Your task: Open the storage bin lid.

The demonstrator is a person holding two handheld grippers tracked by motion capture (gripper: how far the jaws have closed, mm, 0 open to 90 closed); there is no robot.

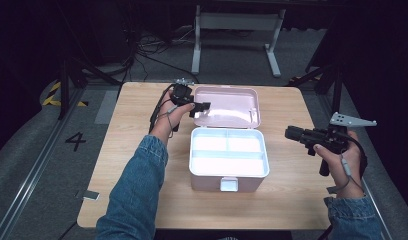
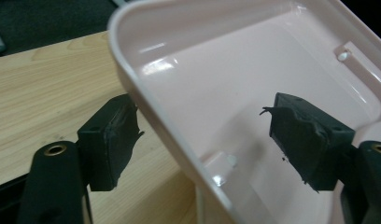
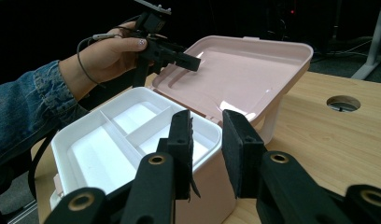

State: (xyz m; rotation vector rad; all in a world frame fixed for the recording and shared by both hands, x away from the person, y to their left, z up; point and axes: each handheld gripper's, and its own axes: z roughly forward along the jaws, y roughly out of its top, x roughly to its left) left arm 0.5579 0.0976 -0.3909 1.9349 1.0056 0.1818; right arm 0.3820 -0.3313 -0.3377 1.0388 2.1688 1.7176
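Note:
A pink box (image 1: 207, 182) stands in the middle of the wooden table (image 1: 137, 200), its lid (image 1: 227, 107) swung back and open. Inside sits a white divided tray (image 1: 227, 159), and I see nothing in its compartments. My left gripper (image 1: 204, 107) is at the lid's left edge. In the left gripper view its jaws straddle the lid's rim (image 2: 146, 116), open (image 2: 202, 121), one pad outside and one inside the lid (image 2: 235, 70). My right gripper (image 1: 288, 132) hovers right of the box, pointing at it, jaws (image 3: 207, 126) apart with nothing between them. The right gripper view also shows the left gripper (image 3: 198, 63) at the lid (image 3: 240, 70).
A white latch (image 1: 229, 184) sits on the box's front wall. The table has a round cable hole (image 3: 343, 103) on the far right. Bare tabletop lies left and right of the box. A white desk frame (image 1: 237, 22) stands beyond the table's far edge.

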